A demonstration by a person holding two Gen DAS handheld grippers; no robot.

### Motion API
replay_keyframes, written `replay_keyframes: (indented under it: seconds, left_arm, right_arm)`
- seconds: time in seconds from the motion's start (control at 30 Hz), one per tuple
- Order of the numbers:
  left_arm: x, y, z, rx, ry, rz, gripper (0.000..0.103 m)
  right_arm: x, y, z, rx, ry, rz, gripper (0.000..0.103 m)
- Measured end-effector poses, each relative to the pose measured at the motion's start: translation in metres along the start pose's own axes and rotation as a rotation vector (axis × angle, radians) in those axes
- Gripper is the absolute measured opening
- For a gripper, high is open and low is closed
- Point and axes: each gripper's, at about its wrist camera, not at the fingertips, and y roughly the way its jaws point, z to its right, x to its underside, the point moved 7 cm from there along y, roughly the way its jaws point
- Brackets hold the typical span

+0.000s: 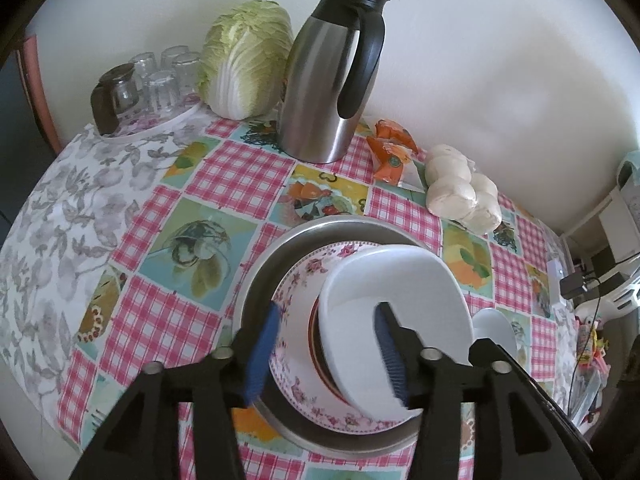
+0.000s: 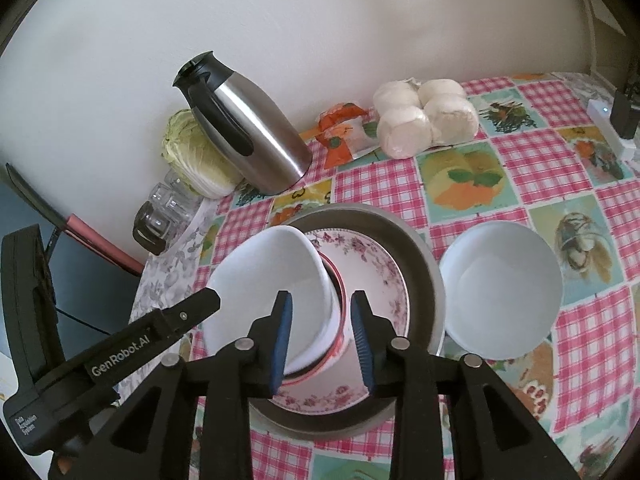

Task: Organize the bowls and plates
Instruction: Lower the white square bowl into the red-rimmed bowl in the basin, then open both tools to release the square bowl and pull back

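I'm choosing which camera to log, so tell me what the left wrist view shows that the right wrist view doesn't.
Only the left wrist view shows the left tongs, open around the tilted white bowl, and the round tray under the upturned glasses.

Only the right wrist view shows the right tongs, open, all of the second white bowl, and the white power strip.

Both show the floral plate in the metal pan, the thermos jug, cabbage and buns.

We see a tilted white bowl (image 2: pixel 276 280) atop the floral plate (image 2: pixel 372 268) in the metal tray (image 2: pixel 420 264); another white bowl (image 2: pixel 500 292) sits beside the tray.
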Motion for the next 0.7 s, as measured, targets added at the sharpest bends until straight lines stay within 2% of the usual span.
replay_keyframes:
  seconds: [0.1, 0.13, 0.17, 0.27, 0.37, 0.5, 0.6, 0.7]
  left_arm:
    - [0.003, -0.006, 0.001, -0.012, 0.009, 0.008, 0.062]
    - [0.004, -0.009, 0.001, -0.023, 0.014, 0.012, 0.066]
    - [0.005, -0.01, 0.001, -0.031, 0.017, 0.014, 0.071]
    - [0.01, -0.012, -0.001, -0.054, 0.022, 0.015, 0.076]
    - [0.016, -0.013, -0.006, -0.064, 0.013, 0.01, 0.083]
    - [0.024, -0.016, -0.015, -0.079, -0.002, 0.013, 0.092]
    - [0.027, -0.02, -0.02, -0.088, -0.01, 0.028, 0.102]
    - [0.03, -0.022, -0.025, -0.109, -0.007, 0.047, 0.103]
  right_arm:
    - [0.002, -0.008, 0.001, 0.007, -0.005, 0.012, 0.04]
    - [0.003, -0.011, 0.002, 0.01, -0.009, 0.017, 0.043]
    - [0.004, -0.014, 0.002, 0.013, -0.011, 0.02, 0.048]
    - [0.007, -0.021, 0.003, 0.023, -0.013, 0.033, 0.062]
    - [0.012, -0.026, 0.003, 0.031, -0.027, 0.04, 0.069]
    - [0.018, -0.032, 0.003, 0.052, -0.058, 0.046, 0.073]
    - [0.023, -0.036, 0.003, 0.064, -0.075, 0.056, 0.083]
    - [0.028, -0.039, 0.002, 0.072, -0.092, 0.059, 0.084]
